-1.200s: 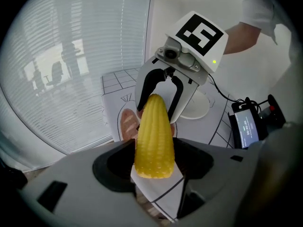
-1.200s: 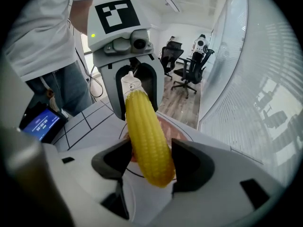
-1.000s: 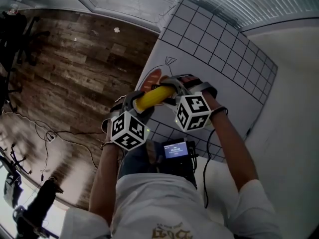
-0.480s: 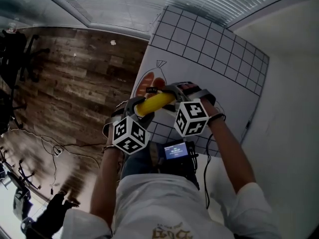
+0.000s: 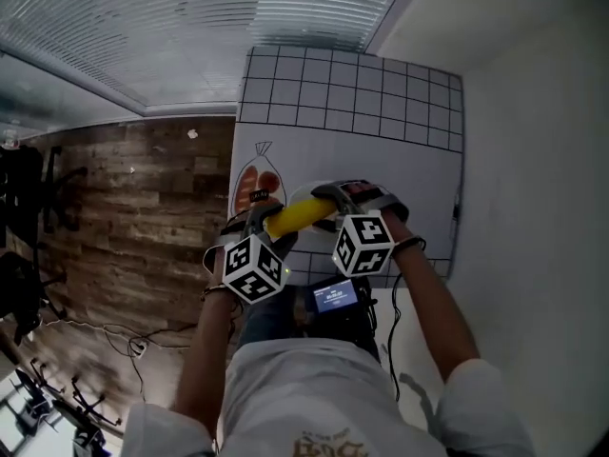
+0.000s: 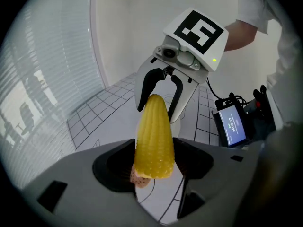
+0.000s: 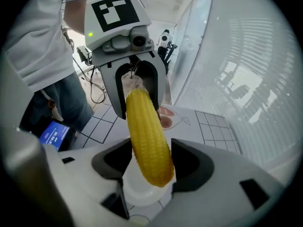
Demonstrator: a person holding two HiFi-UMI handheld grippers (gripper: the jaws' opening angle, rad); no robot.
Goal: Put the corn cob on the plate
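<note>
Corn cob [image 5: 300, 215] carried along mat [image 5: 381, 103], ends clamped in left tongs [image 6: 152, 163], right tongs [image 7: 147, 167].

**Bright blinds, dim floor, curved edges**

We see daylight coming from the white slatted window blinds [image 5: 238, 27], the brightest patch of the head view, while the dark brown plank floor [image 5: 124, 208] stays dim. The plain white surface at the right [image 5: 533, 160] is evenly lit, and the shadows on it are faint. Straight lines bow towards the borders. Both gripper views sit in a round frame with black corners. There the yellow corn cob [image 6: 154, 136] is well lit and fairly sharp. The grey jaws of the left gripper [image 6: 154, 167] and the right gripper [image 7: 149, 169], closest to the lens, look soft.
</note>
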